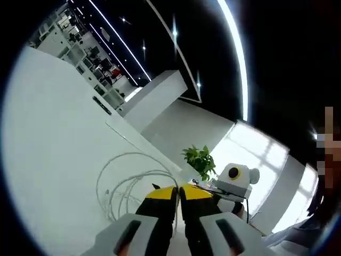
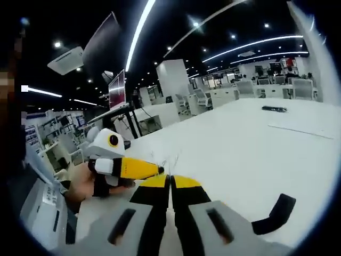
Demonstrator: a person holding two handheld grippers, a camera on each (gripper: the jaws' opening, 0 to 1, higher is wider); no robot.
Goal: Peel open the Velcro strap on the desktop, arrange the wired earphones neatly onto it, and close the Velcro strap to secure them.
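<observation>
In the left gripper view, the left gripper (image 1: 178, 193) stood at the lower centre of the frame with its 2 jaws pressed together on the cable of the wired earphones (image 1: 123, 181), whose white loops trailed loosely over the white desk (image 1: 53, 133) at lower left. In the right gripper view, the right gripper (image 2: 170, 182) likewise sat with jaws together beside the other gripper's yellow tip, apparently pinching thin strands, while the black Velcro strap (image 2: 274, 214) lay at lower right. The slack loops could tangle or slip free if the thin cable slid between the jaws.
</observation>
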